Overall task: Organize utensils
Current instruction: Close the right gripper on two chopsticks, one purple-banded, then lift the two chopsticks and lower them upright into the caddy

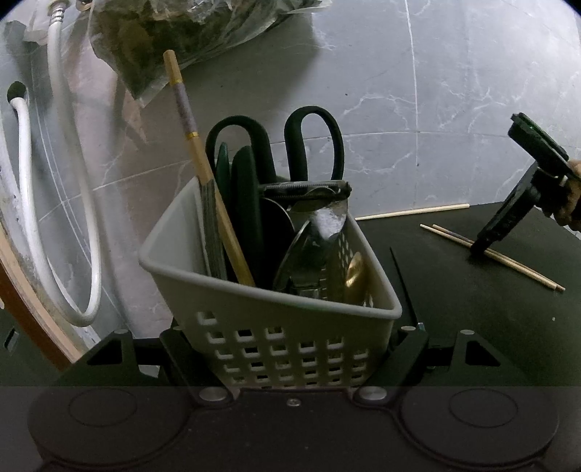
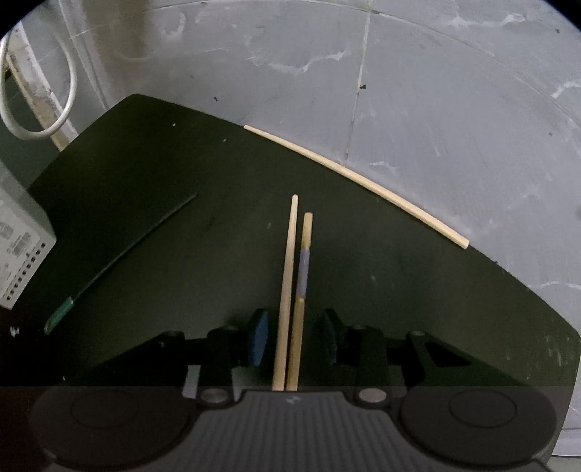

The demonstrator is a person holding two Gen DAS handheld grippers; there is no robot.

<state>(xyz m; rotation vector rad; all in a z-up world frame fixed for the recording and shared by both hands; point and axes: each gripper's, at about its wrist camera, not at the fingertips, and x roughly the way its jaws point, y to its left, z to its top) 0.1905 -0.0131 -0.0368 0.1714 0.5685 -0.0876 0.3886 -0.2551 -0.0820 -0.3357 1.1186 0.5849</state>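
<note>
A white perforated utensil basket [image 1: 283,326] sits between my left gripper's fingers [image 1: 287,348], which are shut on its sides. It holds black-handled scissors [image 1: 316,145], a chopstick with a grey band [image 1: 203,163], a metal spoon [image 1: 319,232] and other utensils. My right gripper [image 2: 294,337] is open, its blue pads [image 2: 258,336] on either side of two wooden chopsticks [image 2: 290,290] lying on the dark mat [image 2: 181,181]. In the left wrist view the right gripper [image 1: 483,247] rests tip-down on those chopsticks [image 1: 515,265].
Another pale chopstick [image 2: 363,181] lies along the mat's far edge, and a dark chopstick with a green end [image 2: 120,261] lies to the left. White hoses [image 1: 72,218] and a plastic bag of greens [image 1: 174,32] are at the back left. The basket's edge [image 2: 18,247] shows at the far left.
</note>
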